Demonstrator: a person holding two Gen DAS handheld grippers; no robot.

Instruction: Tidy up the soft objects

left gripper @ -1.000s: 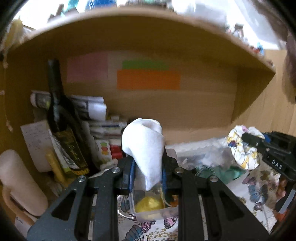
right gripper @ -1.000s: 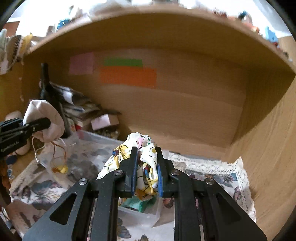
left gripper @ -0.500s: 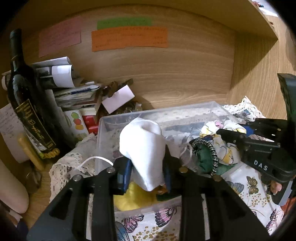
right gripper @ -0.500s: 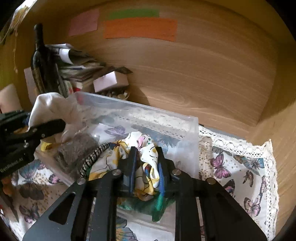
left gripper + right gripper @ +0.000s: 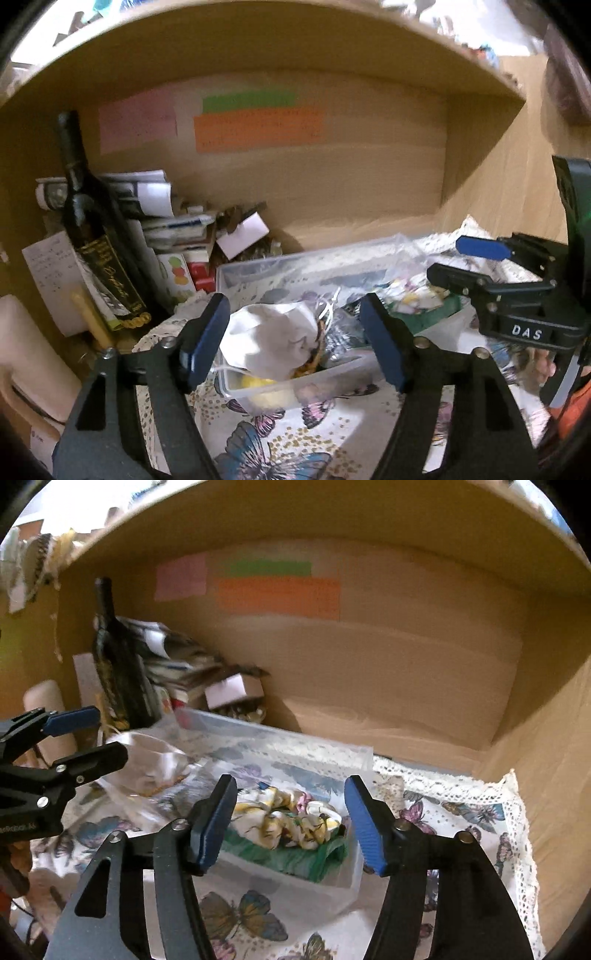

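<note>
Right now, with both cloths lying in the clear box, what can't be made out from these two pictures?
- Writing on the orange note: blurred in both views.
- Yellow thing in the clear box: left view, mostly hidden under the white cloth.
- Green fabric: right view, largely covered by the flowered cloth.
- Bottle label: too small and blurred.
- Shelf top: cut off by the upper edge.

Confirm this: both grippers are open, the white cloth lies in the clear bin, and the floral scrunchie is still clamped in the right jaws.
Not quite. The right gripper has jaws spread wide, and the floral scrunchie lies loose in the clear bin, as the right wrist view shows. The left gripper is open and the white cloth lies in the bin.
</note>
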